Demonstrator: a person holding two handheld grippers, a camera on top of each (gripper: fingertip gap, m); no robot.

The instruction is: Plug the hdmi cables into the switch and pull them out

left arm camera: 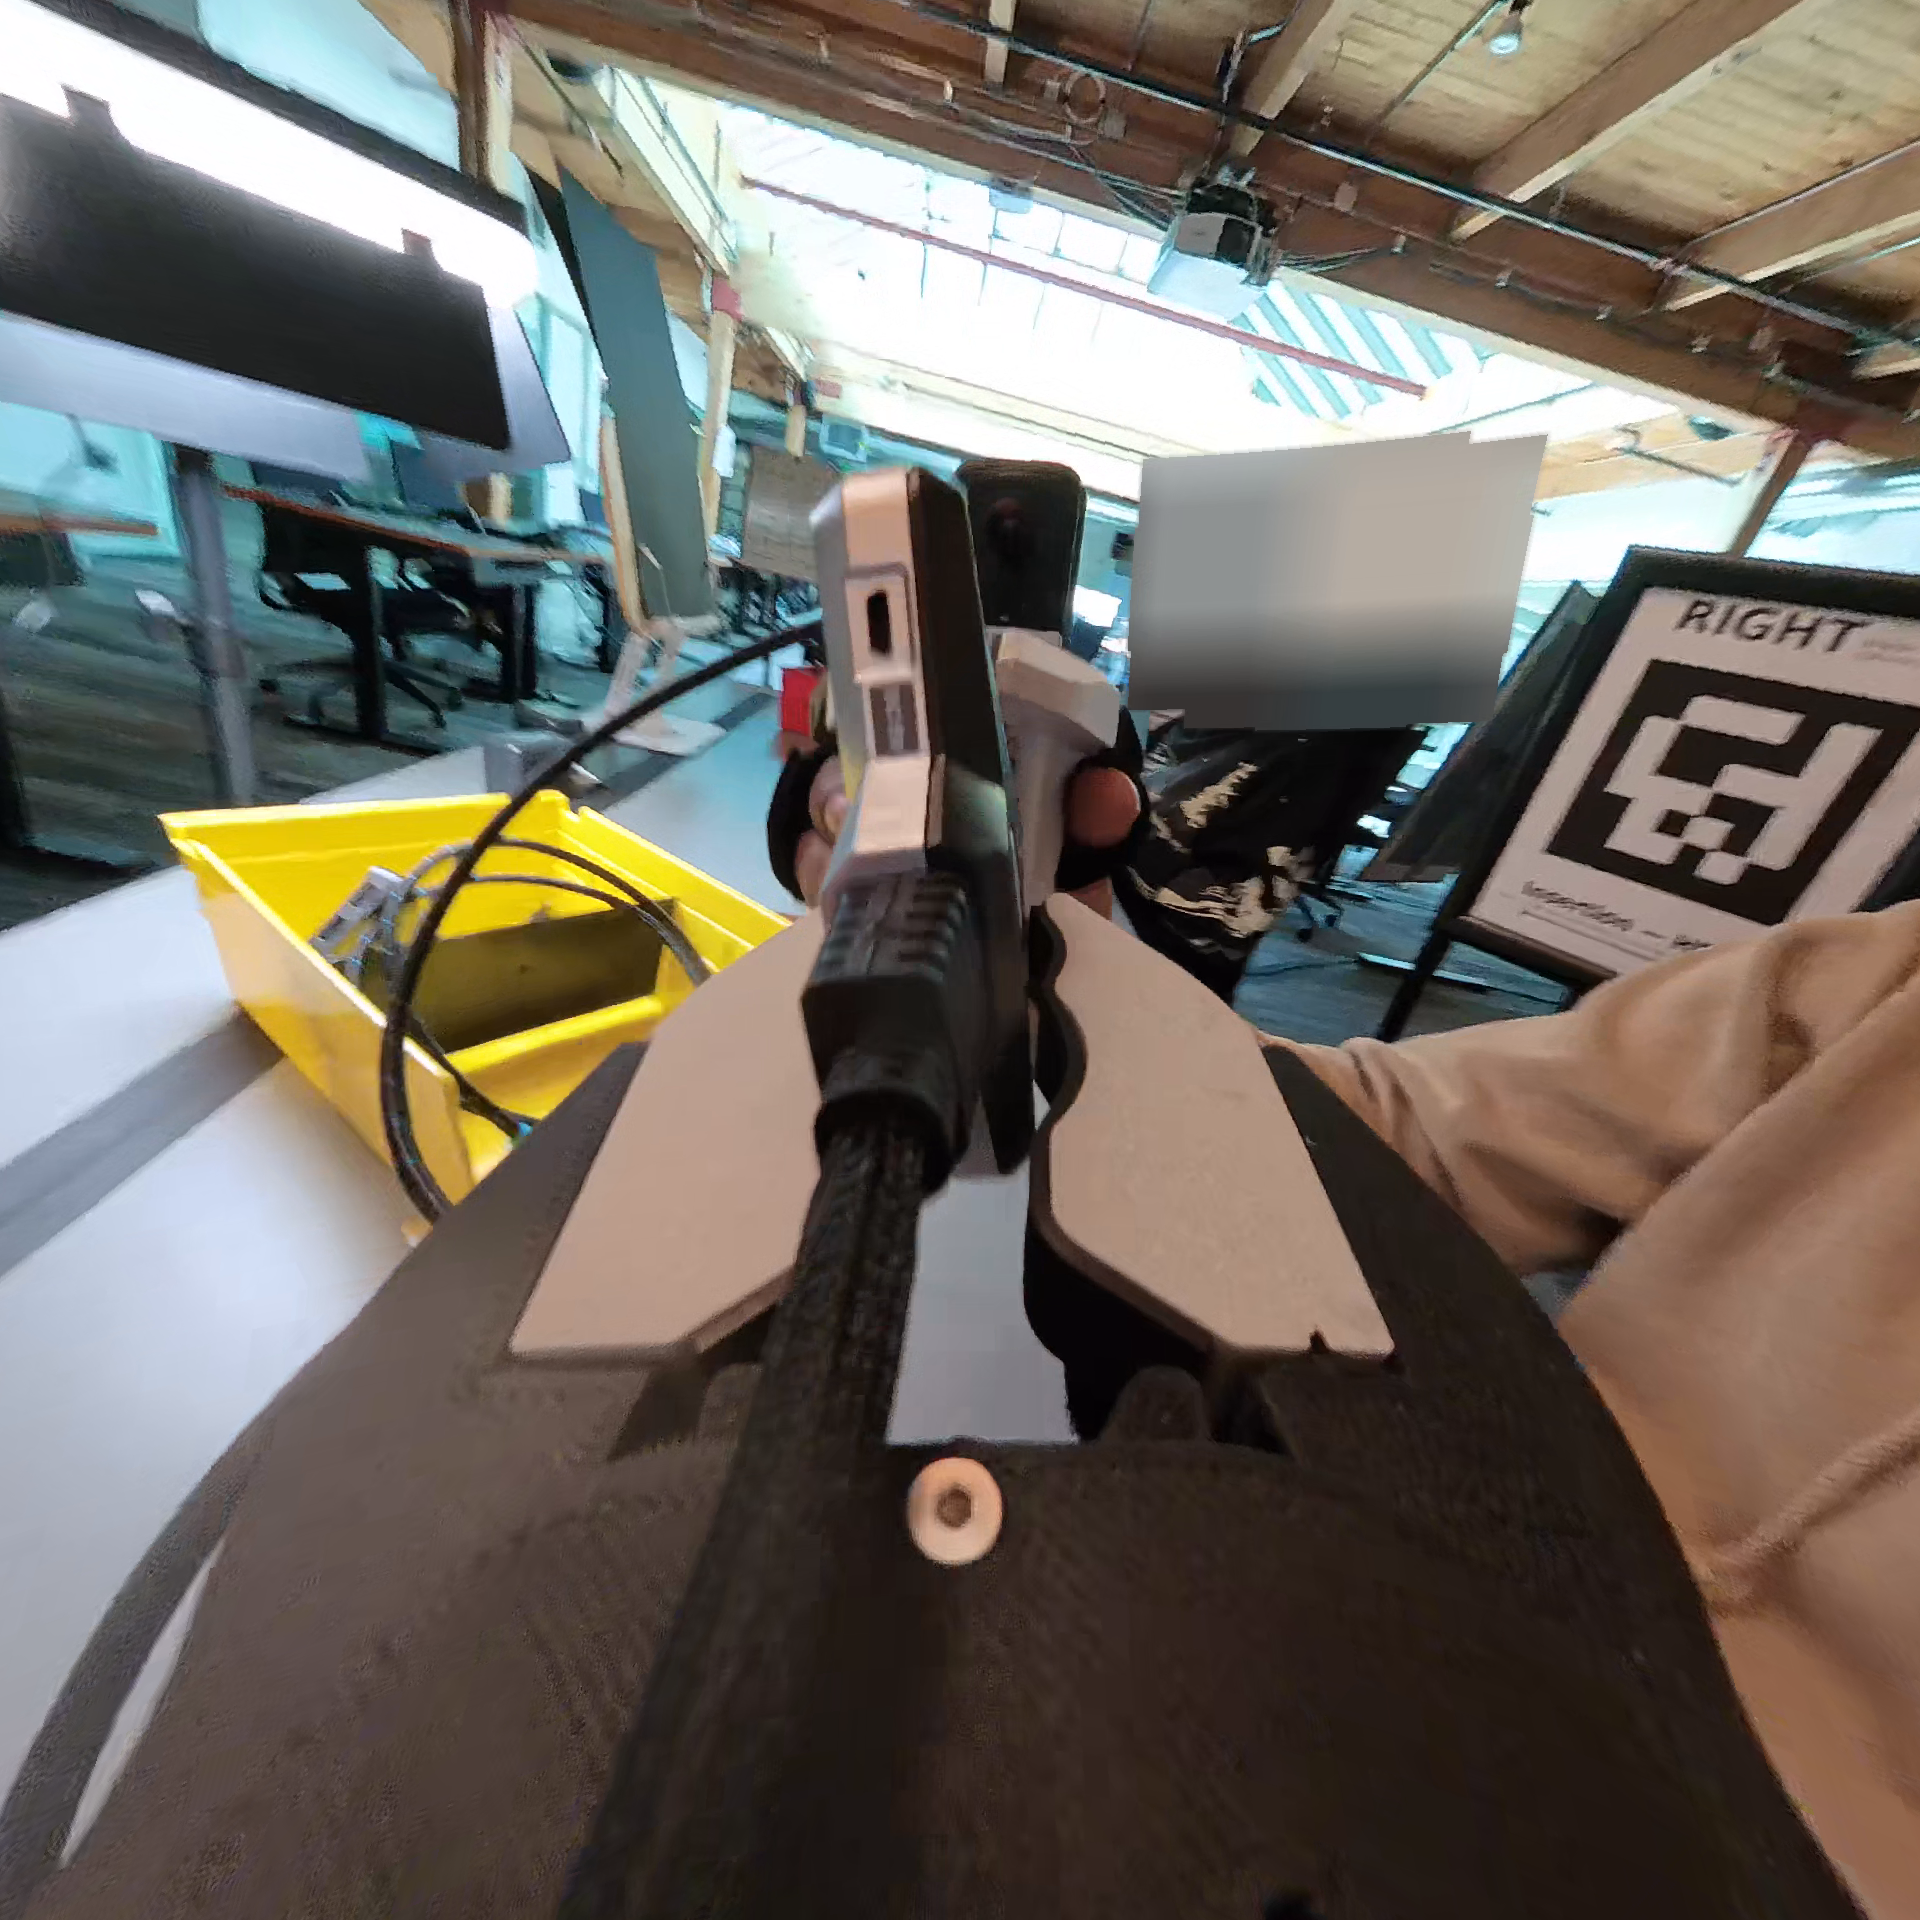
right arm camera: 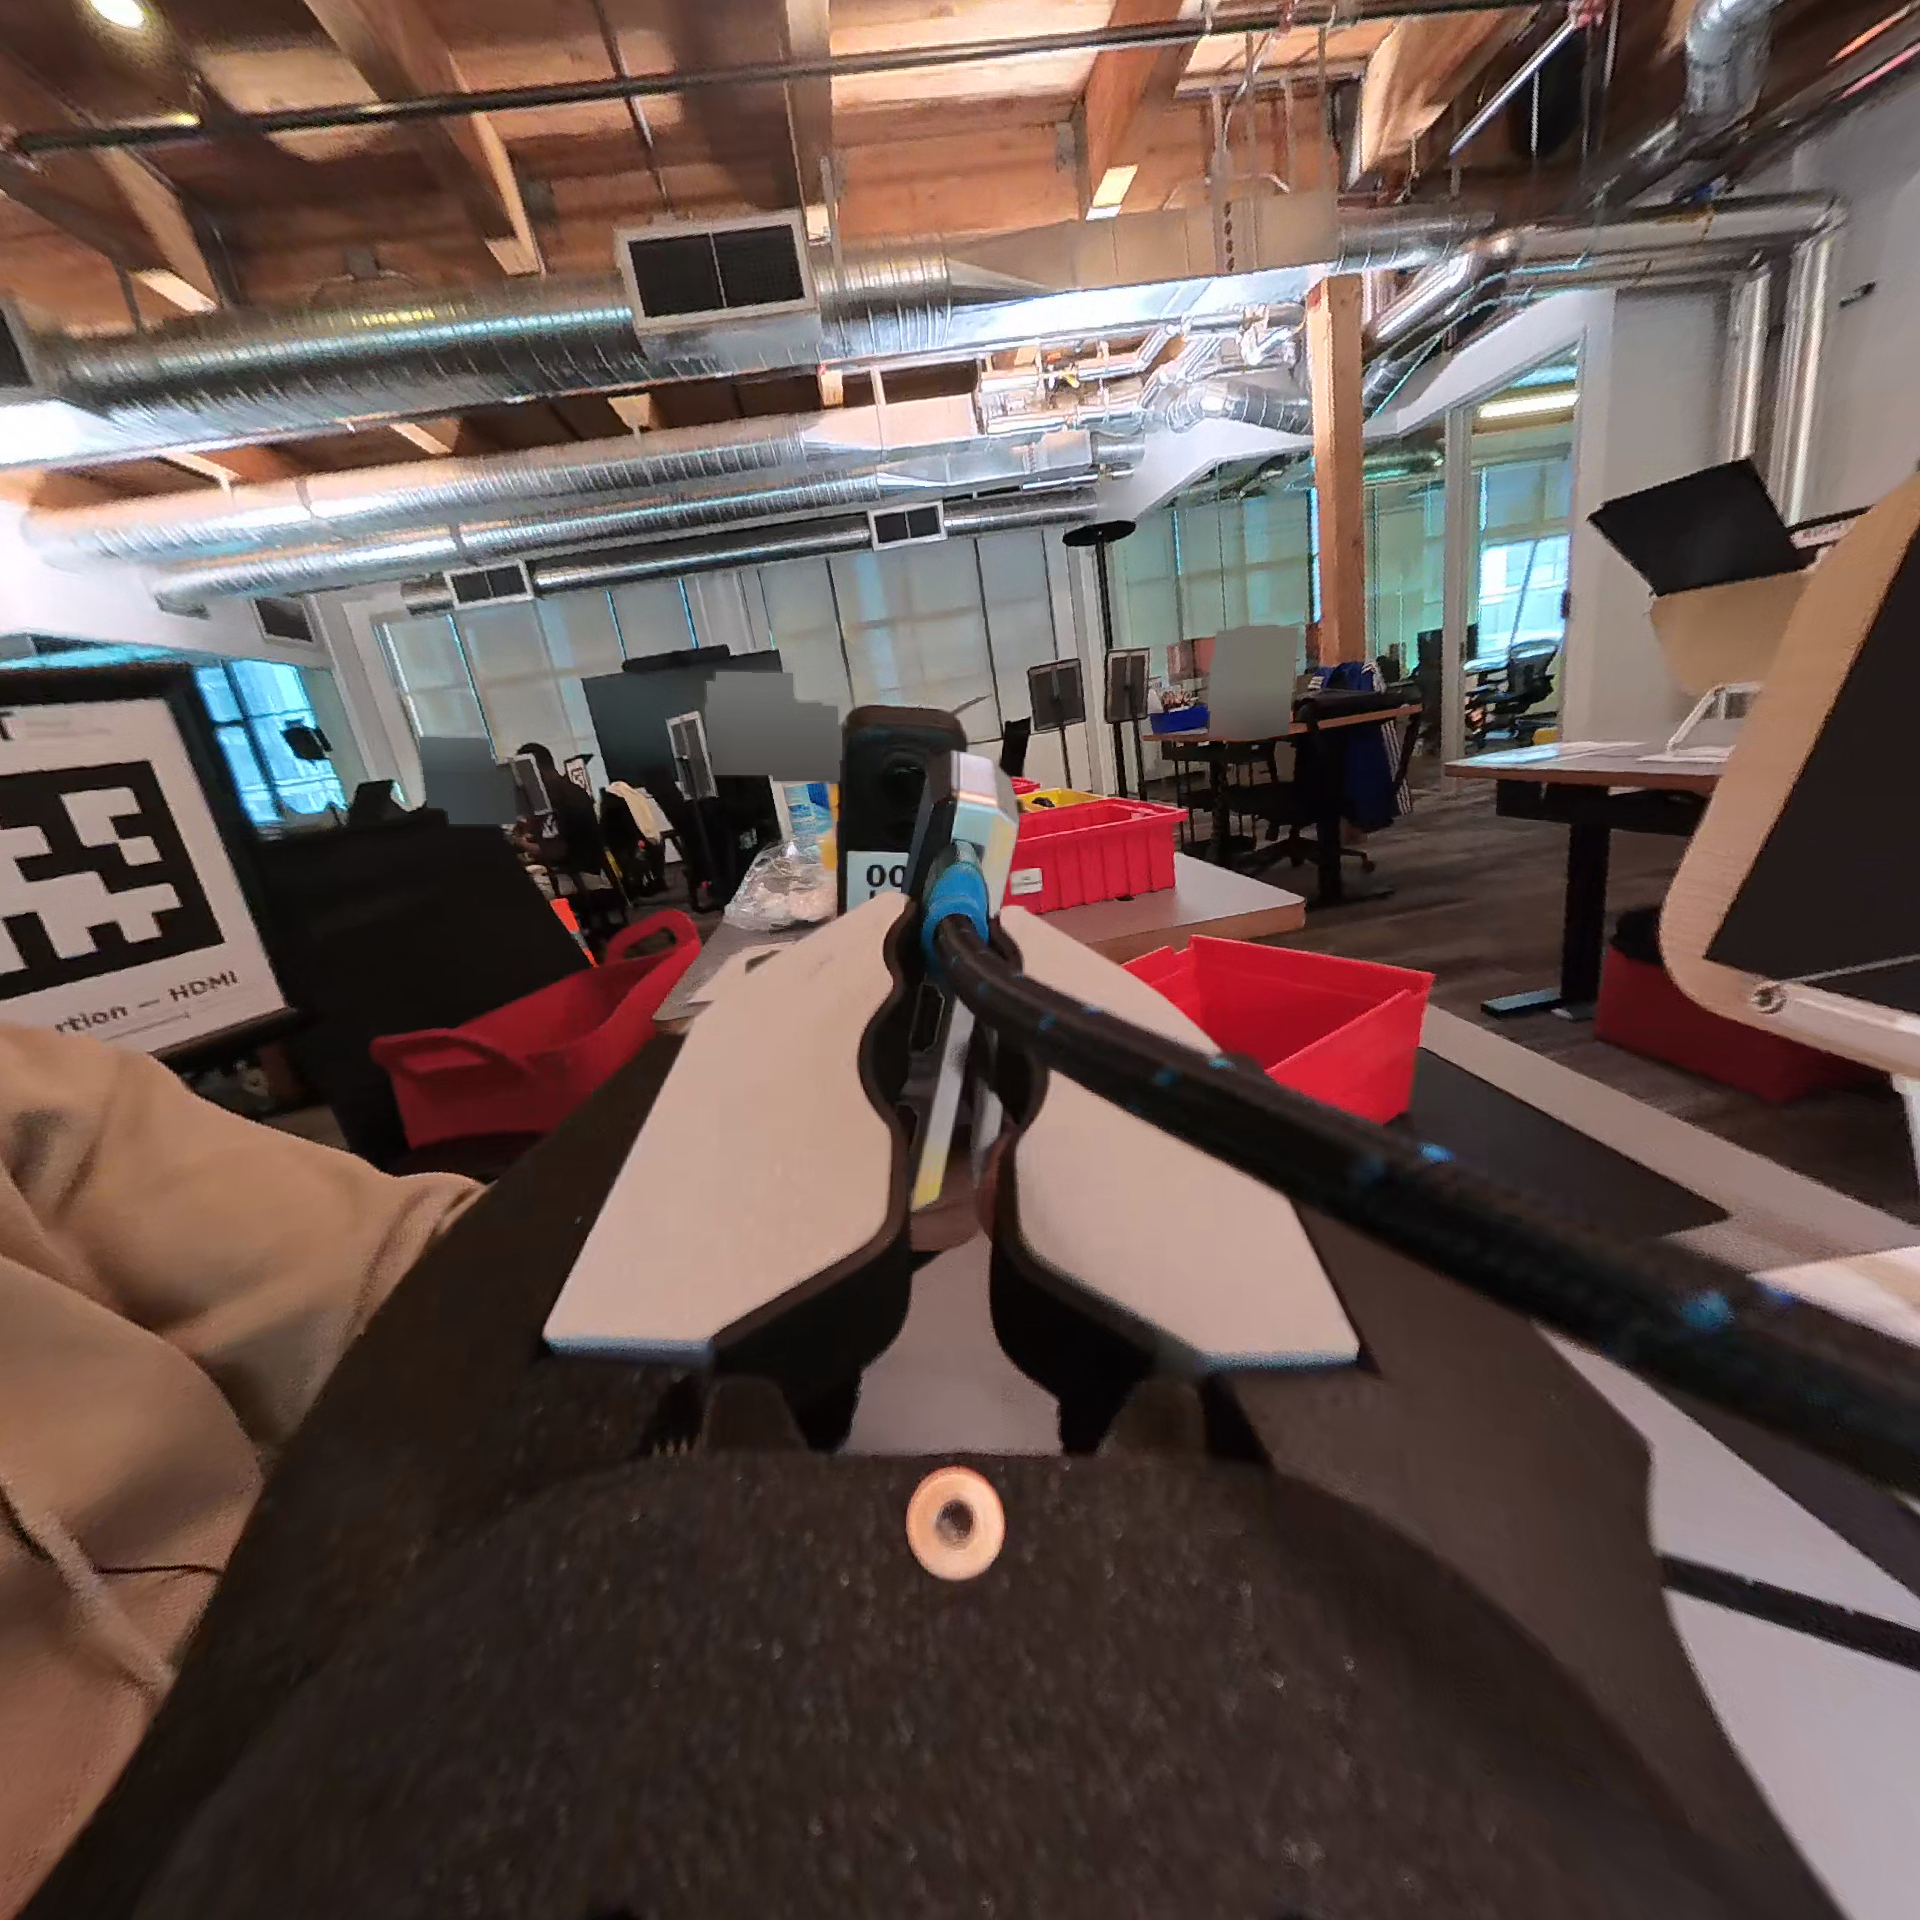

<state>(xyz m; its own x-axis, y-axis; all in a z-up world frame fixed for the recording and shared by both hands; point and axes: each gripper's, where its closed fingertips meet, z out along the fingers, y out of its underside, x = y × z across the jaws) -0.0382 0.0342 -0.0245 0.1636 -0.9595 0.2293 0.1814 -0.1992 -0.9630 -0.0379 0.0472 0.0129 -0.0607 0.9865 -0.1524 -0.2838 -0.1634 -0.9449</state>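
Left gripper [left arm camera: 914, 997] pinches a black plug [left arm camera: 883, 966] seated in the switch [left arm camera: 904, 727]; right gripper [right arm camera: 940, 997] clamps that switch [right arm camera: 951, 1060], blue-tipped cable [right arm camera: 1351, 1153] plugged in above.

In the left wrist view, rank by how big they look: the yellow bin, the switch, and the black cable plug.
1. yellow bin
2. switch
3. black cable plug

The switch and plug sit much nearer the camera, so true sizes are unsure.

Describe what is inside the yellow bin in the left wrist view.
The yellow bin holds loops of thin black cable, a silvery connector bundle at its left side, and a dark divider panel. The near corner is hidden behind the left hand-held gripper.
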